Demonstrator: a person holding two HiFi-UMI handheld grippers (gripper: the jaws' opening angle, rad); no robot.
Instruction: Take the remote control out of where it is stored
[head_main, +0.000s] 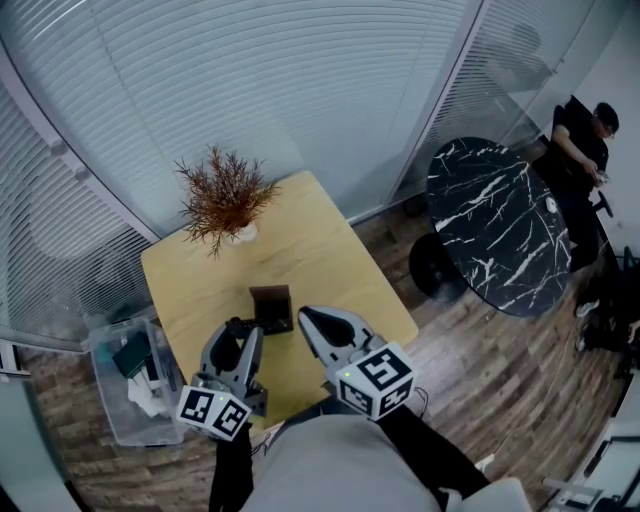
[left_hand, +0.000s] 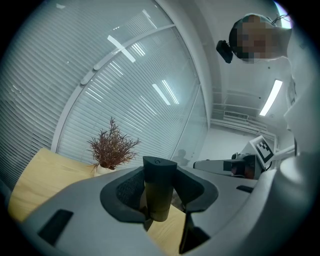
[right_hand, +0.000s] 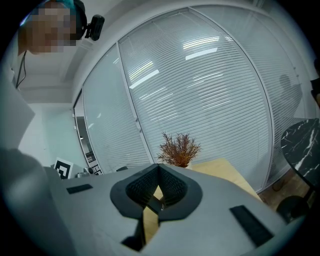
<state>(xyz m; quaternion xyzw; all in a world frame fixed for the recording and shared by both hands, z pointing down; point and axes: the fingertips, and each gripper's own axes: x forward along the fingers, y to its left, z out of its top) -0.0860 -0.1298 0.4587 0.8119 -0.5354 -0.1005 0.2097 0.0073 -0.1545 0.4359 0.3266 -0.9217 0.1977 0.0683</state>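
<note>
left gripper view: i'm seemingly finishing the pull, holding the remote control (left_hand: 159, 187) out of its holder

my left gripper (head_main: 243, 335) is pinching it upright just beside the dark holder (head_main: 272, 308) on the wooden table (head_main: 330, 270). my right gripper (right_hand: 159, 186), pressed together and empty, is hovering alongside. next i'm probably carrying it clear.

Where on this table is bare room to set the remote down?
Bare wood: between the plant and the right edge of the table, and from the plant down to the left gripper. Crowded: the near edge, where the dark holder and right gripper sit.
</note>
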